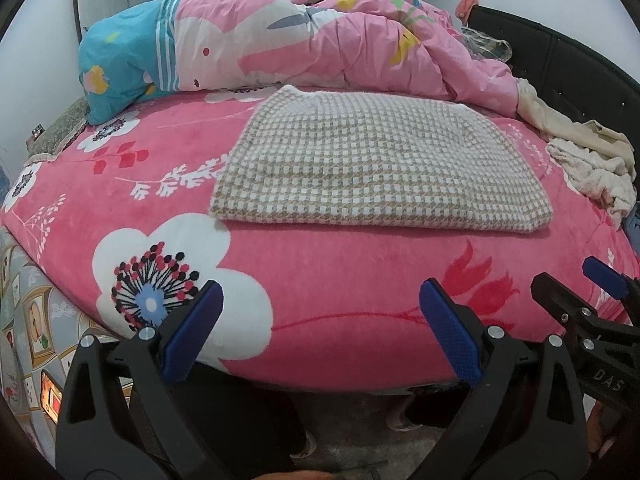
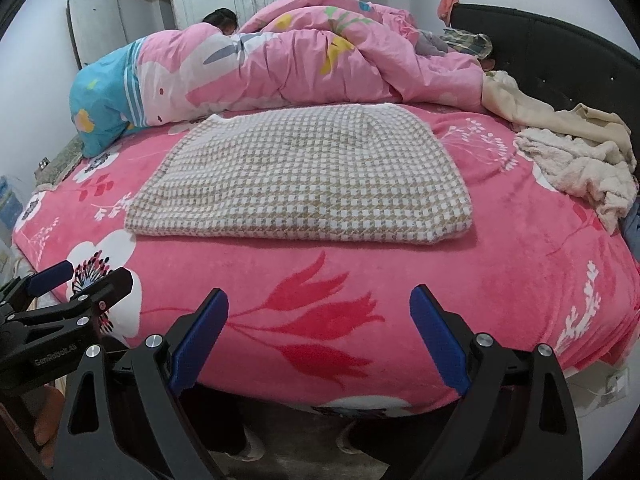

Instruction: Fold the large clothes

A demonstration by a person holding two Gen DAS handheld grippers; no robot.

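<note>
A beige-and-white houndstooth garment (image 1: 372, 168) (image 2: 300, 184) lies folded into a flat rectangle on the pink floral blanket (image 1: 340, 280) (image 2: 360, 272) that covers the bed. My left gripper (image 1: 320, 292) hangs open near the bed's front edge, well short of the garment, with nothing between its fingers. My right gripper (image 2: 320, 300) is open too, also at the front edge and empty. Each gripper shows in the other's view: the right gripper (image 1: 576, 280) at the right side, the left gripper (image 2: 88, 276) at the left side.
A bunched pink and blue duvet (image 1: 280, 36) (image 2: 288, 64) fills the back of the bed. Cream clothes (image 1: 588, 164) (image 2: 576, 160) lie heaped at the right, by the dark headboard (image 1: 560, 56) (image 2: 560, 52). A person's feet (image 2: 244, 452) stand on the floor below the bed edge.
</note>
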